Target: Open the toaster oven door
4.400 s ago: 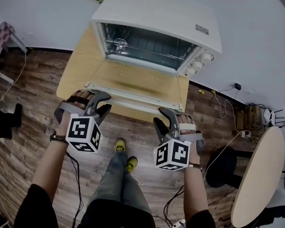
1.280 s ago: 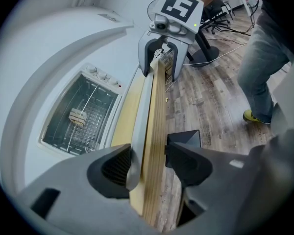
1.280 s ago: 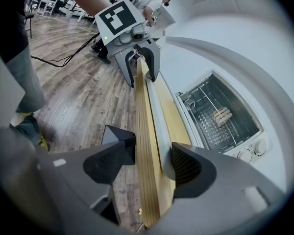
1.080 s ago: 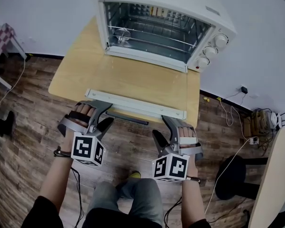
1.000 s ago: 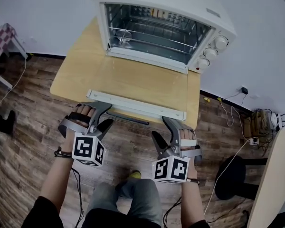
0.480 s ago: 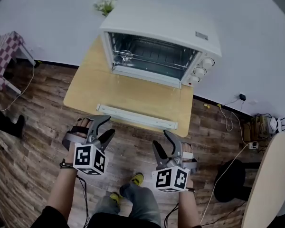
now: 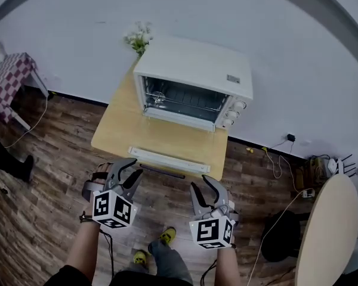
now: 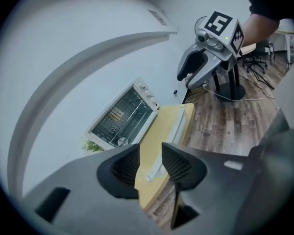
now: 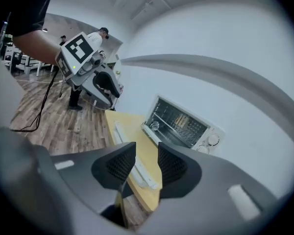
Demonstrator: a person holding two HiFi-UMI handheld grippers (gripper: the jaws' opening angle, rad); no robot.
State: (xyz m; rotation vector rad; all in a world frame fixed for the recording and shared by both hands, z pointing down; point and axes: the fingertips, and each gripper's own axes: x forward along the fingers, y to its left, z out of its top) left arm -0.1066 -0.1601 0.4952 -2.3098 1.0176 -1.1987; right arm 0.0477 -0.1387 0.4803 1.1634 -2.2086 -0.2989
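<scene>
In the head view the oven (image 7: 194, 76) sat at the back of the table (image 7: 116, 137), its door (image 7: 169, 159) already dropped flat toward the person. The door's front rail ran crosswise, left to right, ahead of both grippers and beyond their tips. The left gripper (image 7: 130, 171) hung just short of the rail's left end and looked the nearer. The right gripper (image 7: 201, 184) was a little further back from the right end. Neither touched the door.

In the left gripper view the fingers (image 8: 179, 163) were closing, about half-narrowed. Only the far table edge showed through the gap, and nothing was between them.

In the right gripper view the fingers were likewise closing on empty air, with the door lying well ahead.

Against the earlier head views, the oven looked smaller and farther off, the grippers had drawn back from the rail, and both pairs of fingers stood narrower. The opening looked done.
</scene>
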